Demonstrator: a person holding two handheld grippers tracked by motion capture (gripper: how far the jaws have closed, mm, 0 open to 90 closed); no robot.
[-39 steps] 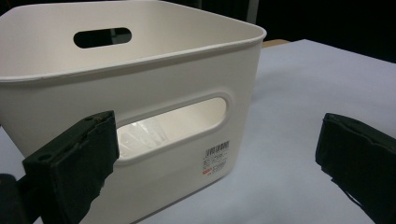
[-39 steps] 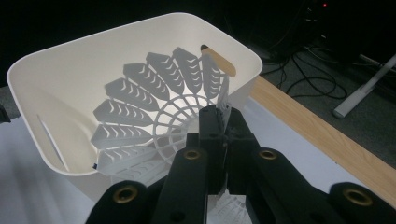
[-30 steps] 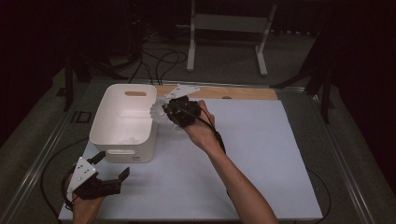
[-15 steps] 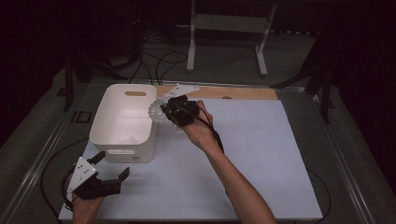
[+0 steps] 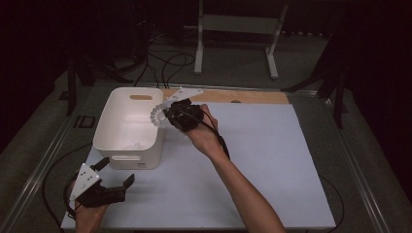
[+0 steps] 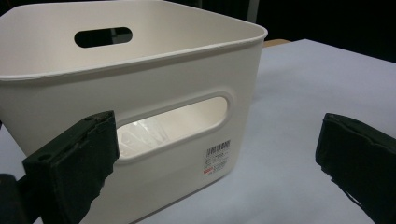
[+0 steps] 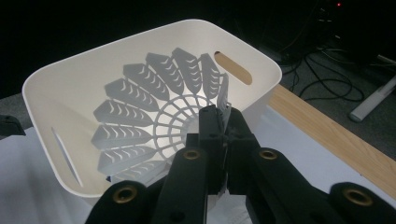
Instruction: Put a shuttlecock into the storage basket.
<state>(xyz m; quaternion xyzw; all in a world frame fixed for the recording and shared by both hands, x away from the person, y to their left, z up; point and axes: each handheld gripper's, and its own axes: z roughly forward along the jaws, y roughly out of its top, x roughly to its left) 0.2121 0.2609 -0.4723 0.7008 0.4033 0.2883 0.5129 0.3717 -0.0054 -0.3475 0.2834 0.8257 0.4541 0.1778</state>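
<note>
Shuttlecock (image 7: 154, 112), white plastic, hangs over the bin's (image 5: 127, 127) rim at its 3 o'clock edge, pinched by its skirt in the right gripper (image 7: 219, 122). Left gripper (image 5: 112, 177) rests at the bin's 7 o'clock, jaws wide and empty. Judged: nearly done; lowering and release remain.

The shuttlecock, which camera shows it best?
The right gripper view: the shuttlecock sits close up, its white slotted skirt fanned out before the bin, its edge pinched in the right gripper. In the high view it is a small pale fan at the bin's rim. The left gripper view faces the bin's side wall.
</note>
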